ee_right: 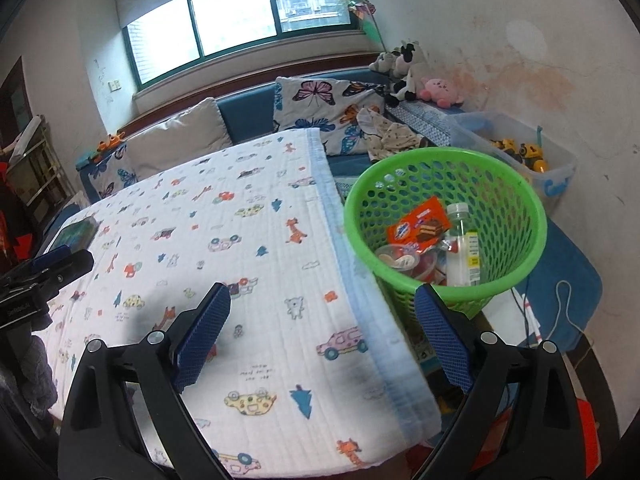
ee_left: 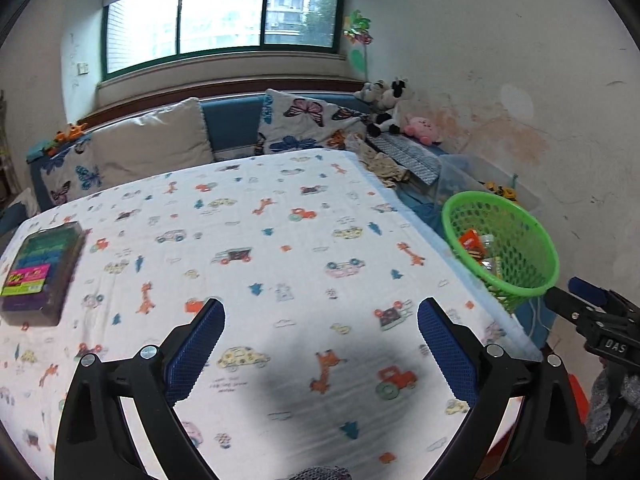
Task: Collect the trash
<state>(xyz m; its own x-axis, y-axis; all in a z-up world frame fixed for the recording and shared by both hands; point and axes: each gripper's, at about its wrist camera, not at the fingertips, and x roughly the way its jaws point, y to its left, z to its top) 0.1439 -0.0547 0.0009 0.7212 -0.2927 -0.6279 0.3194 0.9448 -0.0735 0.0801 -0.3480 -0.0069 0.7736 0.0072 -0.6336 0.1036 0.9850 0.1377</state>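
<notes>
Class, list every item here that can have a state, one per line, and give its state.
Left gripper: open, empty.
Right gripper: open, empty.
Green basket: upright, partly filled with trash.
Bottle: lying in basket.
Orange wrapper: in basket.
Clay box: flat on table, closed.
Toy bin: lidless, holding toys.

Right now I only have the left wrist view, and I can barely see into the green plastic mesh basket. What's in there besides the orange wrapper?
Observer: A clear plastic bottle with a white cap leans beside the orange wrapper inside the green plastic mesh basket.
Operator: Anything under the wrapper?
Observer: A small clear plastic cup sits just below it.
Operator: Is the right gripper carrying something?
Observer: No. The right gripper is open and empty, over the edge of the cartoon-print blanket.
</notes>
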